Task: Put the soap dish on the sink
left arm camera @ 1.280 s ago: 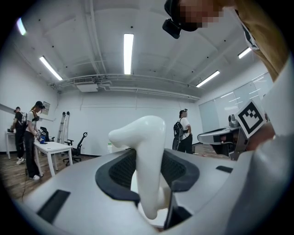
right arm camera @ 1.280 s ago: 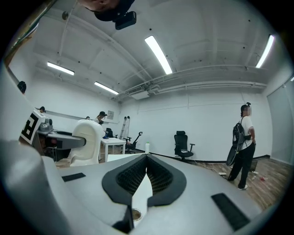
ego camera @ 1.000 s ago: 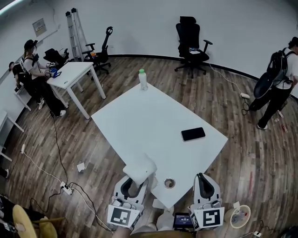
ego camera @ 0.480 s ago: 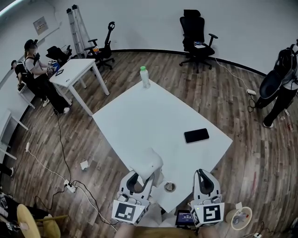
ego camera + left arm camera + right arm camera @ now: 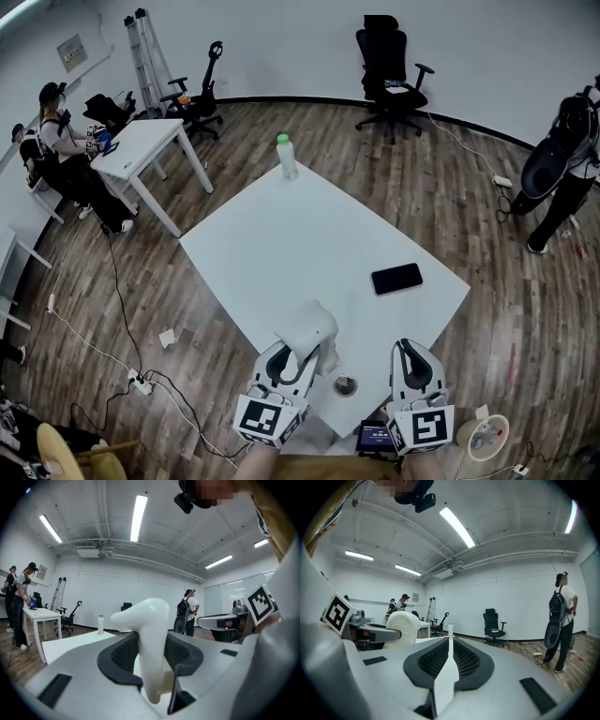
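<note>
A large white rectangular table (image 5: 309,253) filled the room's middle. At its near corner the left gripper (image 5: 298,361) pinched a white, curved plastic soap dish (image 5: 307,328), which stood on edge between the pads and rose up and forward over the tabletop. The right gripper (image 5: 412,361) hung alongside, jaws pressed together on nothing. A small round metal ring (image 5: 345,384) lay between the two, nearer the left; no sink could be plainly made out.
</note>
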`<move>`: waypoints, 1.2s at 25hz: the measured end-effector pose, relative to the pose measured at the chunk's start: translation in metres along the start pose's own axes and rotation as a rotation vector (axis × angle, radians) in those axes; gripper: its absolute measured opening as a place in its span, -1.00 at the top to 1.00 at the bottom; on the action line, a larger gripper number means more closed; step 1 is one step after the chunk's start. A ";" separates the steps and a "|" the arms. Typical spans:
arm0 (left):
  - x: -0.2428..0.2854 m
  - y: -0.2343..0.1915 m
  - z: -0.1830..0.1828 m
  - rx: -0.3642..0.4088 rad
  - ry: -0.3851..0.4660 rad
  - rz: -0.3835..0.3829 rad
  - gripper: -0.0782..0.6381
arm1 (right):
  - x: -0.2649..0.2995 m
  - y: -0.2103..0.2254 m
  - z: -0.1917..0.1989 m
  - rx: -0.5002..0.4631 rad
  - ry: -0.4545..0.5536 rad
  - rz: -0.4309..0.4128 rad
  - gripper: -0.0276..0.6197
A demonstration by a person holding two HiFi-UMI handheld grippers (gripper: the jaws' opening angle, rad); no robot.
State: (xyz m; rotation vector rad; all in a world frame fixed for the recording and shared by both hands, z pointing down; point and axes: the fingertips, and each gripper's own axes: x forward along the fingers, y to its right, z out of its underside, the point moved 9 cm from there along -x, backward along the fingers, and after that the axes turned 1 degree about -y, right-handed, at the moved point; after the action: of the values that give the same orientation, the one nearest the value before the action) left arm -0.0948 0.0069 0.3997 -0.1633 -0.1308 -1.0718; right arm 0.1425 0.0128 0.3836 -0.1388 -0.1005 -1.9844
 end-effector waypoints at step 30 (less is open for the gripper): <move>0.087 -0.054 0.104 -0.606 -0.185 0.104 0.35 | 0.074 -0.040 0.075 0.081 -0.251 -0.168 0.88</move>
State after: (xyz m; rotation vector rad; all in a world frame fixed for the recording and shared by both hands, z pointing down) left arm -0.1039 -0.0723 0.5218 -0.8083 0.0406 -0.9654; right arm 0.0801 -0.0274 0.4684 -0.3356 -0.3646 -2.1193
